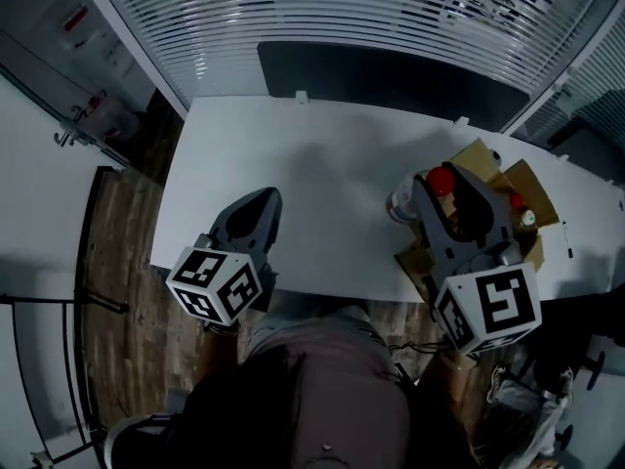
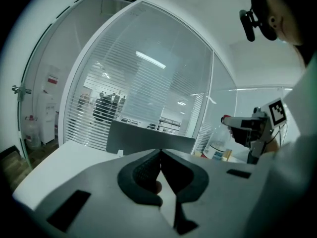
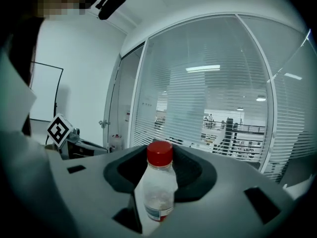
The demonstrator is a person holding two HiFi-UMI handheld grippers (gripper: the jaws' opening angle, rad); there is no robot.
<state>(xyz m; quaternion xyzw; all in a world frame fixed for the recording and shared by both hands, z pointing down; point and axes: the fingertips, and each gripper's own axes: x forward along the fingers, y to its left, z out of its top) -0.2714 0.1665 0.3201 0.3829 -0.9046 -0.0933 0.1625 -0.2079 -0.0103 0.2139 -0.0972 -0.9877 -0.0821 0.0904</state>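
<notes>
Our right gripper (image 1: 446, 196) is at the right side of the white table (image 1: 322, 145), and its jaws are closed on a clear plastic bottle with a red cap (image 1: 438, 182). In the right gripper view, the bottle (image 3: 157, 185) stands nearly upright between the dark pads. It holds the jaws of the right gripper (image 3: 161, 165) apart by its own width. We cannot tell if its bottom touches the table.

Just to the right of this gripper, an open cardboard box (image 1: 525, 180) sits at the right near corner of the table. Two small bottles (image 1: 522, 211) stand inside it. The box flaps are very close to the gripper on that side.

Our left gripper (image 1: 262, 199) hangs over the near left part of the table, well apart from the bottle. In the left gripper view, its jaws (image 2: 160, 153) are pressed together at the tips and nothing is between them. The table around it is bare.

Along the far edge of the table, a dark panel (image 1: 381, 74) stands upright. Behind it is a glass wall with white blinds (image 1: 342, 8). To the left of the table we see a wooden floor (image 1: 117, 262).
</notes>
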